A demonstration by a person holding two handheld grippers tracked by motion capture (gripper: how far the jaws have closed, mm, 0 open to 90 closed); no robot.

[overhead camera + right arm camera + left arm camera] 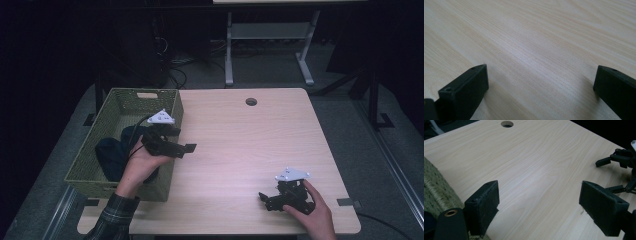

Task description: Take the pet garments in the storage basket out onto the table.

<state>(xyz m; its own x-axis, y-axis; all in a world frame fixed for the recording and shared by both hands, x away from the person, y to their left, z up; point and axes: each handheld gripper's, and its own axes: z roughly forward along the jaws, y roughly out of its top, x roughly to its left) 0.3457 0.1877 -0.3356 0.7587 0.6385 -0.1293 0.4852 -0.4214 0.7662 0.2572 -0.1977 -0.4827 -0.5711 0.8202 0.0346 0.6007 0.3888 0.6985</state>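
High view footage is showing a person seated at a pale wooden table (240, 145), a two-jaw tool in each hand. The left gripper (186, 148) is hovering at the right-hand wall of a green woven basket (112, 107), its jaws pointing out over the tabletop and standing wide apart with nothing between them. A dark blue cloth (112, 152) is lying bunched inside the basket, just behind and below the left hand (142, 162), apart from the jaws. The right gripper (265, 199) is sitting low near the table's front right corner, well apart from the basket. Right gripper view is showing its jaws spread wide over bare wood grain, gripping nothing. Left gripper view is taking in the basket's woven wall (436, 192) at its left edge and the other gripper across the table.
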